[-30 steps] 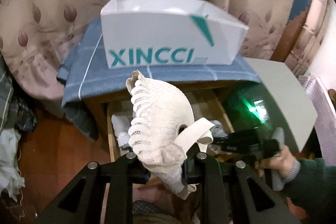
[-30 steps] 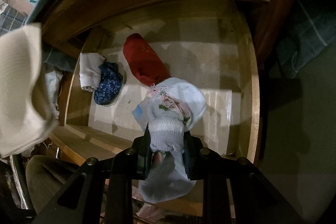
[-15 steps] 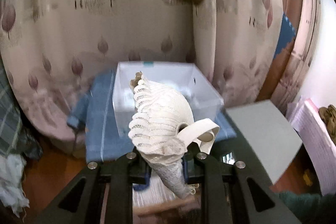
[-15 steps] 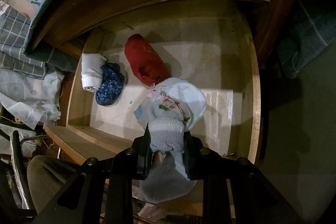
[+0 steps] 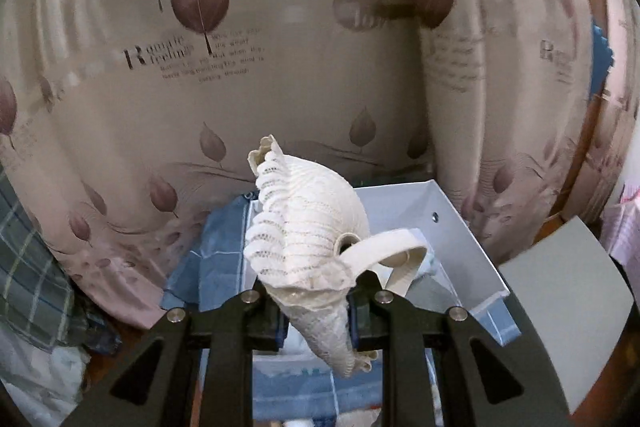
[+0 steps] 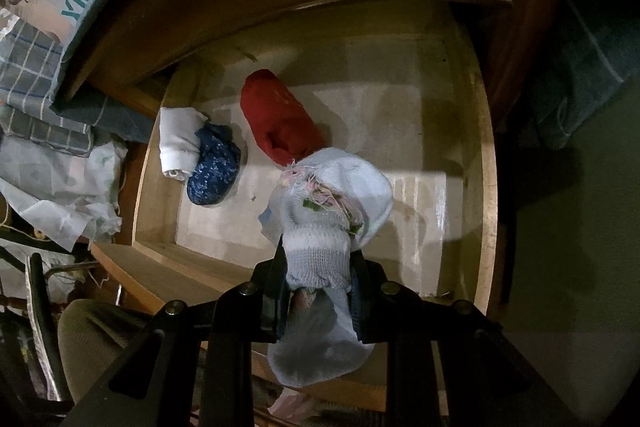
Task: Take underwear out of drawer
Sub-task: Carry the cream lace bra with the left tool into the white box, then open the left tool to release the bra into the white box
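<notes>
Over the white box (image 5: 460, 223), your left gripper (image 5: 314, 307): jaws clamped on a cream lace undergarment (image 5: 304, 227), lifted clear of the drawer; judged next, lower and release into the box. Over the open drawer (image 6: 486, 147), your right gripper (image 6: 318, 283): jaws clamped on a pale-blue knit piece (image 6: 332, 203). Red bundle (image 6: 280, 119) and blue-and-white roll (image 6: 200, 151) not yet taken.

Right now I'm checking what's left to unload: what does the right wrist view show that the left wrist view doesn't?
Only the right wrist view shows the open drawer with a red roll, a white roll and a blue speckled roll, and pale blue knit socks clamped in its jaws. Only the left shows cream lace underwear gripped before the curtain. Both show the white box.
</notes>
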The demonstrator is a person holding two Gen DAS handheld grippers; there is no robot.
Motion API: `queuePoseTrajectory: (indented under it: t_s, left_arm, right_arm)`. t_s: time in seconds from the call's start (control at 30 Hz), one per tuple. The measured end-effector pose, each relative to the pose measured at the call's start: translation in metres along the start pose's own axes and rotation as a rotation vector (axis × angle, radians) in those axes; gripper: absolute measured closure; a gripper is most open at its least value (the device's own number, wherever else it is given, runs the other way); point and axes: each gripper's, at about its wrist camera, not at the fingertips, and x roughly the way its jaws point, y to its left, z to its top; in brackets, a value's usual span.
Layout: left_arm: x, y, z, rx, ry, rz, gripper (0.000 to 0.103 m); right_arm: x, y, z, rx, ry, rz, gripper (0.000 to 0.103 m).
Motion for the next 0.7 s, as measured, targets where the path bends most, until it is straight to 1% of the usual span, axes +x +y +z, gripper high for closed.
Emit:
queuePoseTrajectory:
  t_s: [0.1, 0.2, 0.3, 0.37, 0.43, 0.53, 0.57, 0.6, 0.67, 0.7]
  left_arm:
    - [0.031, 0.003, 0.002, -0.049, 0.009, -0.031, 0.082]
    - [0.057, 0.004, 0.003, -0.071, 0.0, -0.036, 0.081]
    - [0.088, 0.008, 0.001, -0.093, 0.054, -0.035, 0.08]
    - [0.11, 0.012, -0.004, -0.104, 0.103, 0.002, 0.078]
    - [0.121, 0.014, -0.009, -0.101, 0.127, 0.037, 0.073]
    - [0.124, 0.016, -0.017, -0.107, 0.14, 0.036, 0.064]
    - [0.123, 0.016, -0.018, -0.104, 0.146, 0.045, 0.056]
    - [0.121, 0.016, -0.018, -0.1, 0.152, 0.051, 0.051]
    - [0.116, 0.011, -0.017, -0.082, 0.171, 0.052, 0.048]
    - [0.115, 0.009, -0.019, -0.071, 0.183, 0.066, 0.048]
  right_arm:
    - [0.0, -0.001, 0.0, 0.001, 0.001, 0.005, 0.081]
    - [0.0, -0.001, 0.0, -0.001, 0.004, 0.01, 0.081]
    - [0.0, -0.002, 0.0, 0.001, 0.002, 0.015, 0.081]
    - [0.001, -0.002, 0.0, 0.003, 0.003, 0.024, 0.081]
    - [0.002, -0.001, 0.0, 0.0, 0.004, 0.026, 0.081]
    - [0.003, 0.001, 0.0, -0.005, 0.008, 0.032, 0.081]
    - [0.003, 0.001, 0.0, -0.005, 0.009, 0.035, 0.081]
    - [0.004, 0.001, 0.0, -0.004, 0.012, 0.039, 0.081]
    - [0.004, 0.001, 0.001, -0.006, 0.01, 0.038, 0.081]
    - [0.005, 0.001, 0.001, -0.007, 0.013, 0.04, 0.081]
